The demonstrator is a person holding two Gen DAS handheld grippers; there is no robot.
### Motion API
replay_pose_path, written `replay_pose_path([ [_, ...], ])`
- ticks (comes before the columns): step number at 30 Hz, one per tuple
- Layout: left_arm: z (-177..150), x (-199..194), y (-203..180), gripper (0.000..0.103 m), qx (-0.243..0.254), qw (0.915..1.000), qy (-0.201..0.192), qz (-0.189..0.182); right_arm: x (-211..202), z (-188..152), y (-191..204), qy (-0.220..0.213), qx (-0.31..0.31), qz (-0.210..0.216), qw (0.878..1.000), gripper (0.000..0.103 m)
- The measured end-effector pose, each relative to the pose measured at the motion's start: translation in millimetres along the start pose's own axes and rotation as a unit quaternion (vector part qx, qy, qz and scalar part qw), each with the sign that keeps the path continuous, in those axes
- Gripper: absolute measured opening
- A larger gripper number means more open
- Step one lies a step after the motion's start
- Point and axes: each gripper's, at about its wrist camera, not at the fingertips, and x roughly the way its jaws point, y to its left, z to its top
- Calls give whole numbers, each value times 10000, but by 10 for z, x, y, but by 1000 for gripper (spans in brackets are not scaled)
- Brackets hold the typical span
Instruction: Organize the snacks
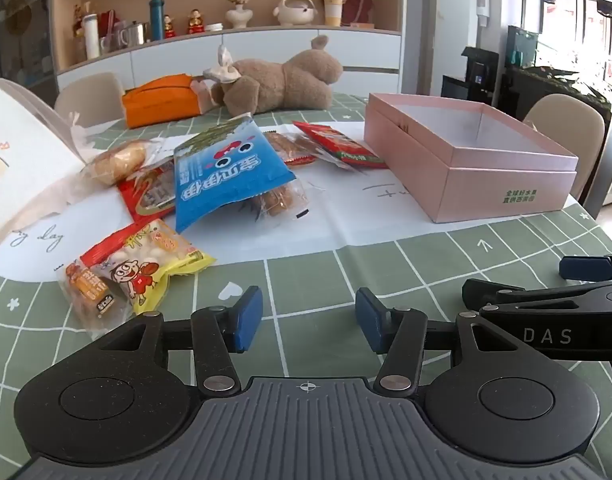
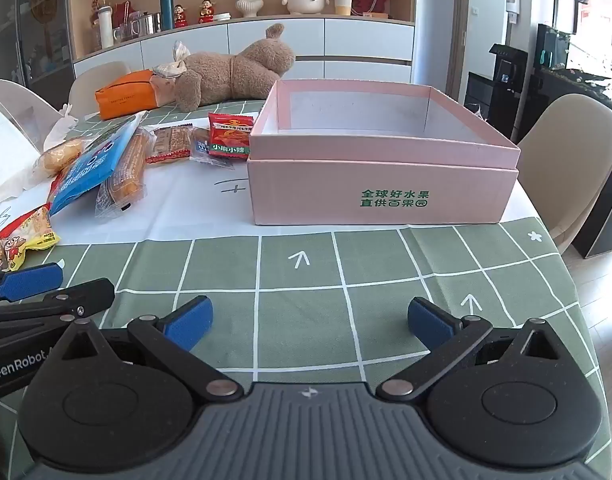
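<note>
Several snack packets lie in a loose pile at the table's left: a blue bag (image 1: 226,172) (image 2: 88,168), a yellow and red packet (image 1: 146,264) (image 2: 20,244), a red packet (image 1: 341,144) (image 2: 230,136), and clear-wrapped biscuits (image 2: 124,176). An open pink box (image 1: 469,156) (image 2: 381,160) stands to the right with nothing showing inside it. My left gripper (image 1: 309,320) hovers open over the green cloth, near the yellow packet, holding nothing. My right gripper (image 2: 309,324) is spread wide open in front of the pink box, also with nothing between its fingers.
A brown plush toy (image 1: 282,80) (image 2: 230,72) and an orange tissue box (image 1: 162,102) (image 2: 124,94) lie at the table's back. A white bag (image 1: 14,160) stands at the far left. Beige chairs (image 2: 573,160) surround the table. A shelf with ornaments lines the wall.
</note>
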Motion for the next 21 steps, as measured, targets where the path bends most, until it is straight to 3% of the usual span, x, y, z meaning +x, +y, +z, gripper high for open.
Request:
replay_pose_path([
  [21, 0, 1, -6, 58, 28, 10000, 2, 21, 1, 0, -2, 2, 6, 4, 10000, 103],
])
